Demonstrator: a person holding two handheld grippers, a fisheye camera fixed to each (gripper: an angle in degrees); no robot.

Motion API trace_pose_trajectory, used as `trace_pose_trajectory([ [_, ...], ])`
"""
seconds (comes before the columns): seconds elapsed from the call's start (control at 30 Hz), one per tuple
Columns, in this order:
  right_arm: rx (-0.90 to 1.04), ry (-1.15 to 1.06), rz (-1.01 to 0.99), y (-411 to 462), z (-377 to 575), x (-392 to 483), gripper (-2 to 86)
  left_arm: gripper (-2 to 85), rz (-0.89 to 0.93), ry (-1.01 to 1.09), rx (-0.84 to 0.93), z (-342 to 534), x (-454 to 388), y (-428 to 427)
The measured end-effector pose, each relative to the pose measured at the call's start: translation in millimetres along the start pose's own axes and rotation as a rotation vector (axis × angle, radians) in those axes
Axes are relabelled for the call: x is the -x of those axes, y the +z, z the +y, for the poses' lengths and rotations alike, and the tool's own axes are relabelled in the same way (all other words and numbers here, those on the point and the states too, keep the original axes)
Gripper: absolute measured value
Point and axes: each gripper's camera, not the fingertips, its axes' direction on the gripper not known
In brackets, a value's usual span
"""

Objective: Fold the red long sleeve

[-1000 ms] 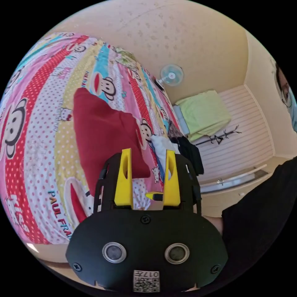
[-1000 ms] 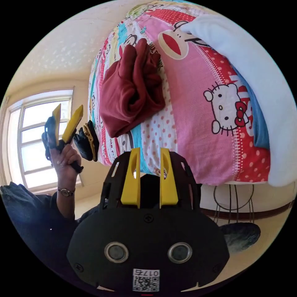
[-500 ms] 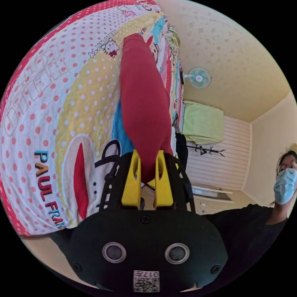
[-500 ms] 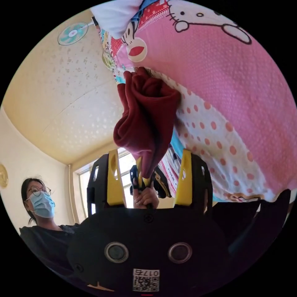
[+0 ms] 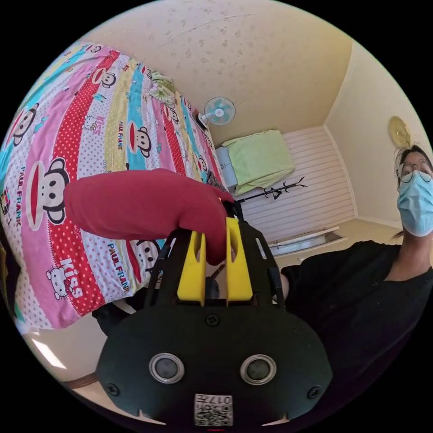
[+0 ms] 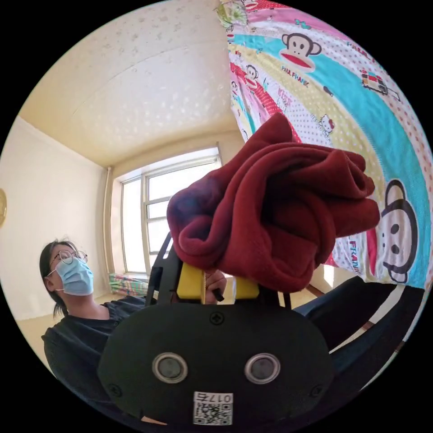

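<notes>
The left gripper is closed on the red long sleeve, both yellow jaws pressed against a bunched end. The garment is held above the cartoon-print bedsheet. A person in black is seen alongside.

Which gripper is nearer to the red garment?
Neither clearly: left gripper is shut on red garment; right gripper sits under its bunched folds, grip hidden.

Bright daylight from window, sharp focus, fisheye-warped edges
</notes>
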Motion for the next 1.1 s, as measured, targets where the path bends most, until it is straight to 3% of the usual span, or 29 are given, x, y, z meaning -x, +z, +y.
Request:
trace_pose_trajectory([
  [0.27, 0.346, -0.277, -0.171, 341, -47, 76, 5.1, 7.8, -0.350, 0.093, -0.376, 17, -45, -226],
  [0.37, 0.381, -0.252, -0.095, 449, -53, 51, 5.5, 11.1, -0.532, -0.081, -0.486, 46, -21, -268],
  [0.43, 0.399, -0.171, -0.038, 503, -59, 1, 6.0, 12.0, -0.707, -0.245, -0.558, 78, 2, -280],
  [0.5, 0.397, 0.022, 0.143, 553, -63, -97, 6.7, 12.3, -0.881, -0.464, -0.518, 122, 44, -270],
  [0.6, 0.398, 0.224, 0.480, 579, -59, -206, 7.5, 12.4, -0.834, -0.613, -0.424, 174, 92, -238],
  [0.8, 0.503, -0.023, 0.496, 630, -47, -206, 9.6, 12.3, -0.742, -0.793, -0.351, 231, 152, -182],
  [0.93, 0.545, -0.017, 0.564, 639, -39, -193, 11.6, 12.2, -0.716, -0.736, -0.376, 206, 163, -166],
  [1.1, 0.661, -0.079, 0.844, 598, -19, -146, 11.3, 12.1, -0.798, -0.521, -0.321, 109, 157, -133],
])
